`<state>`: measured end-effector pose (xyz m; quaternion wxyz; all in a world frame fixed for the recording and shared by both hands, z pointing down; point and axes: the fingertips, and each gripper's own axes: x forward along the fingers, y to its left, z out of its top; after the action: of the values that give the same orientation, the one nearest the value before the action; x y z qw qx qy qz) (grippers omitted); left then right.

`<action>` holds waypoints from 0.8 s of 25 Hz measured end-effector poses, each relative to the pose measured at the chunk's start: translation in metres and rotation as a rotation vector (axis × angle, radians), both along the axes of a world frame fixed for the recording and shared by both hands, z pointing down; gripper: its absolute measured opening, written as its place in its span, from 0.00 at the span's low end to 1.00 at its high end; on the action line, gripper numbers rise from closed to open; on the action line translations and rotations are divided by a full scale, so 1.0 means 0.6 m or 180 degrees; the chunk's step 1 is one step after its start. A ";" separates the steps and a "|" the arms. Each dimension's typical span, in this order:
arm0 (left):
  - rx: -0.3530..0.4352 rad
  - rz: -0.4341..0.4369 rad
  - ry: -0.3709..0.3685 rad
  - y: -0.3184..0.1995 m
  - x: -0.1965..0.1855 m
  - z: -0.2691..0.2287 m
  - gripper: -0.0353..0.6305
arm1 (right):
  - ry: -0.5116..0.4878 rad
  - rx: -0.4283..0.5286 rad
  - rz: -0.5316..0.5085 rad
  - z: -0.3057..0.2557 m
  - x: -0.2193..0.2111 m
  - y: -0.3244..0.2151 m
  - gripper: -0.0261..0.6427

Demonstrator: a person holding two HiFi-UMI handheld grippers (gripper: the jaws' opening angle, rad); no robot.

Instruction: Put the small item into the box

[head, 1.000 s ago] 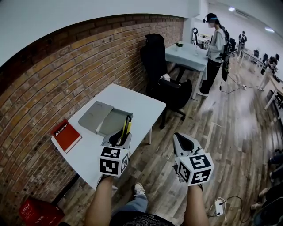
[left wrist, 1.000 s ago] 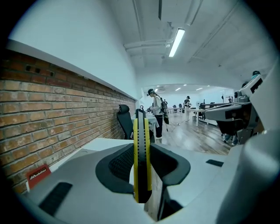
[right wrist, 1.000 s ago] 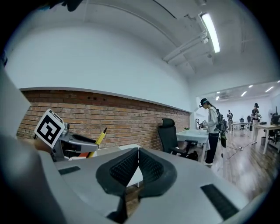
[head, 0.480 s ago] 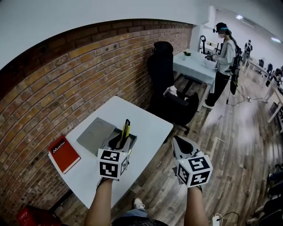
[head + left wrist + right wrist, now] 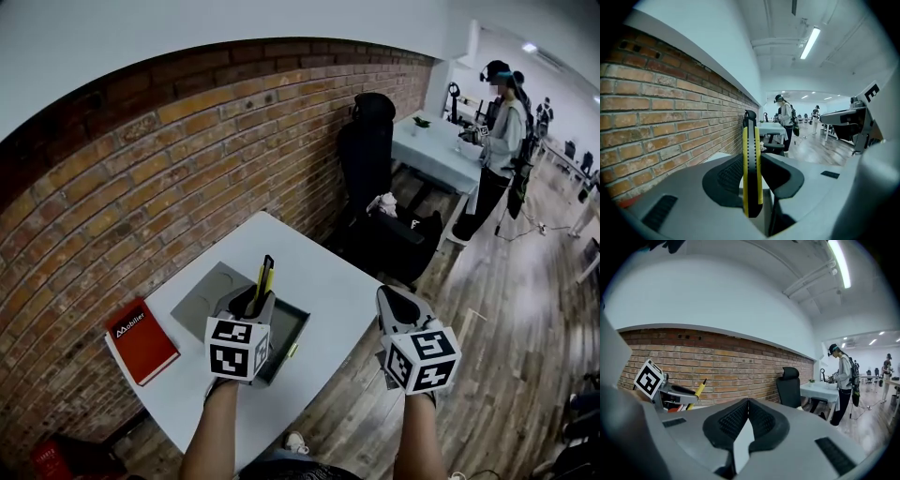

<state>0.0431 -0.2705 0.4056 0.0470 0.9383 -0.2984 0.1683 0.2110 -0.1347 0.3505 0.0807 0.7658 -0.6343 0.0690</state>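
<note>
A yellow and black utility knife point(image 5: 265, 275) point(image 5: 751, 173) stands upright between the pads of my left gripper point(image 5: 255, 298) point(image 5: 752, 180), which is shut on it. That gripper hovers over the open grey box point(image 5: 298, 321) on the white table point(image 5: 323, 272). The box's lid point(image 5: 199, 292) lies flat beside it, toward the wall. My right gripper point(image 5: 388, 294) point(image 5: 747, 404) is shut with nothing in it and hangs off the table's right edge, above the wooden floor. In the right gripper view the left gripper point(image 5: 670, 392) and the knife point(image 5: 697, 393) show at the left.
A red book point(image 5: 142, 340) lies on the table's left corner by the brick wall point(image 5: 187, 159). A black office chair point(image 5: 370, 155) stands behind the table. Further back are a second table point(image 5: 436, 150) and a standing person point(image 5: 502, 141). A red crate point(image 5: 52, 457) sits on the floor.
Both grippers have travelled toward the table. The left one, still holding the knife, has gone from the table's near edge to above the open box. The right stays shut.
</note>
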 end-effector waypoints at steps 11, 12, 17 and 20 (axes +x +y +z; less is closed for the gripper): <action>-0.0064 -0.0295 0.0008 -0.081 -0.055 0.020 0.25 | 0.0017 -0.0059 -0.0374 0.014 -0.049 -0.117 0.07; -0.0063 -0.0327 0.0007 -0.086 -0.059 0.021 0.25 | 0.0022 -0.0058 -0.0414 0.015 -0.054 -0.125 0.07; -0.0051 -0.0512 -0.0017 -0.102 -0.076 0.028 0.25 | 0.0050 -0.0055 -0.0630 0.020 -0.066 -0.161 0.07; -0.0041 -0.0692 -0.0039 -0.108 -0.087 0.031 0.25 | 0.0047 -0.0023 -0.0842 0.023 -0.071 -0.184 0.07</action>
<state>-0.0089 -0.3355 0.4241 0.0691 0.8991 -0.3976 0.1699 0.1686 -0.2450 0.3641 0.0965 0.6757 -0.7288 0.0544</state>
